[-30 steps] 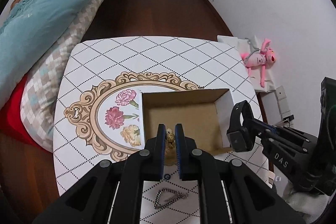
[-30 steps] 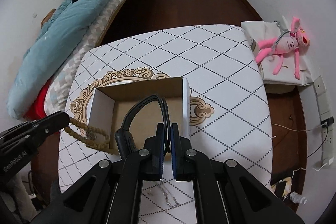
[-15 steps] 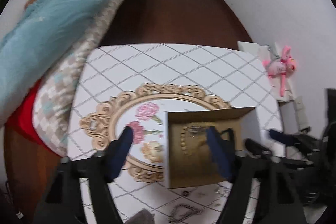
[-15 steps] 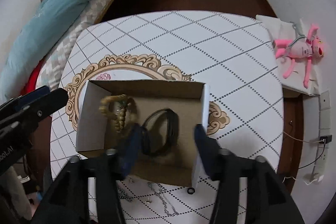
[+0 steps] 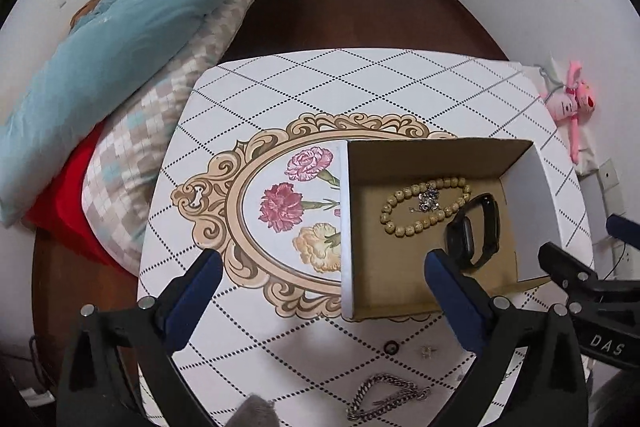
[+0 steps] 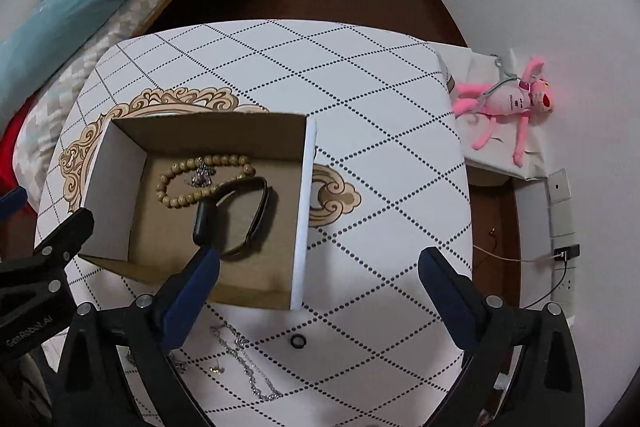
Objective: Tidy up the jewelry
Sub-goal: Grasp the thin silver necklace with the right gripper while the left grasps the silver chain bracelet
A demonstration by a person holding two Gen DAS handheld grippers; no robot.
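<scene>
Picking up the next loose piece is the step in hand, judging by how things lie; both grippers hang above the table (image 6: 280, 75) with fingers spread wide and nothing between them, the left gripper (image 5: 320, 291) over the near left corner of the box (image 5: 346, 227), the right gripper (image 6: 320, 287) over the box's near right corner. Inside the box lie a bead bracelet (image 5: 424, 207), a small silver charm (image 5: 428, 197) within its loop, and a black wristband (image 5: 474, 237) touching the beads. On the cloth just in front of the box remain a black ring (image 6: 298, 341), a thin silver necklace (image 6: 246, 367), a small gold piece (image 6: 217, 369), a heavy chain bracelet (image 5: 386, 397) and what looks like a tiny stud (image 5: 428, 350).

To do it well, choose one item per gripper and keep them apart; the ring sits nearest the right gripper, so come straight down with fingers straddling it and close gently; a flat ring may skid on smooth cloth. For the necklace, pinch at a bunched part so it lifts whole; a trailing end could catch the box wall. Carry each piece over the rim before letting go.
</scene>
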